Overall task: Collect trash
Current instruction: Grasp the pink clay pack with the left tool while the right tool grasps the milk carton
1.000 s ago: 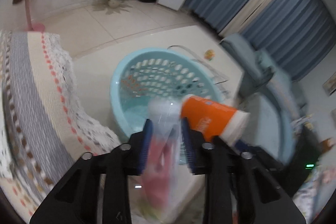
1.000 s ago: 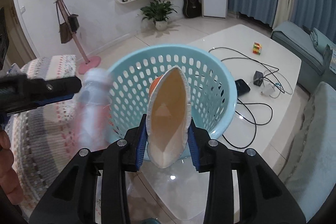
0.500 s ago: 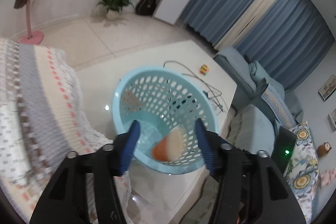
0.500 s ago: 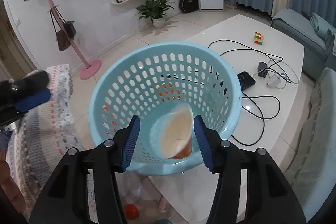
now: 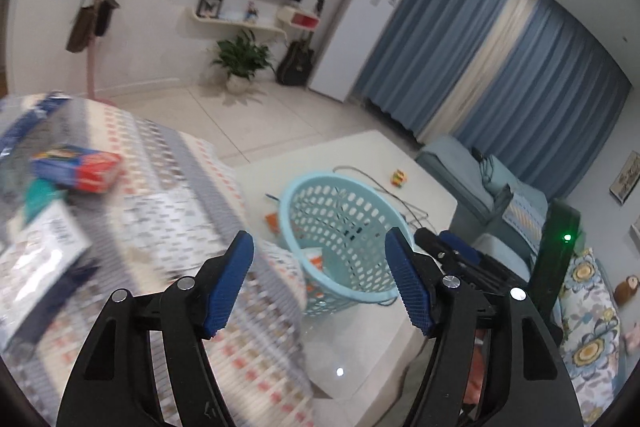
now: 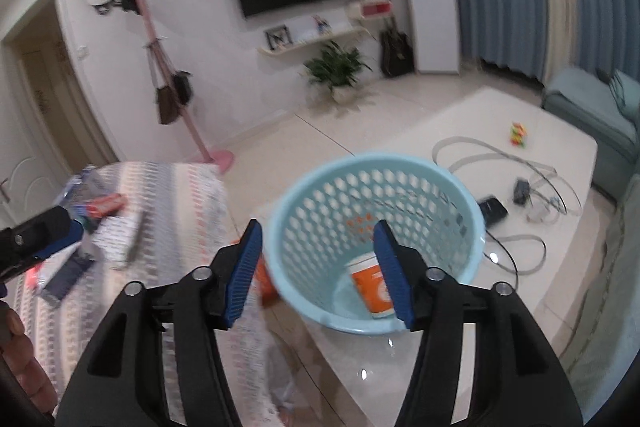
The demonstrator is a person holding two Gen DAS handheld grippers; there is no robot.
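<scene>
1. Left wrist view: the left gripper [image 5: 320, 283] is hanging empty, its jaws having just been opening, nothing between them; the blue basket [image 5: 370, 291] is sitting on the white table [image 5: 360, 339] beyond.
2. Right wrist view: the right gripper [image 6: 318, 273] is likewise gaping empty, jaws just widened; the orange cup [image 6: 370, 287] is lying inside the basket.

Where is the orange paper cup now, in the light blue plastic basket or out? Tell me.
In. The orange paper cup lies tipped on the bottom of the light blue perforated plastic basket, seen in the right wrist view.

Two wrist views, angled downward, both sharing the basket [image 5: 340, 227] [image 6: 376, 195].
</scene>
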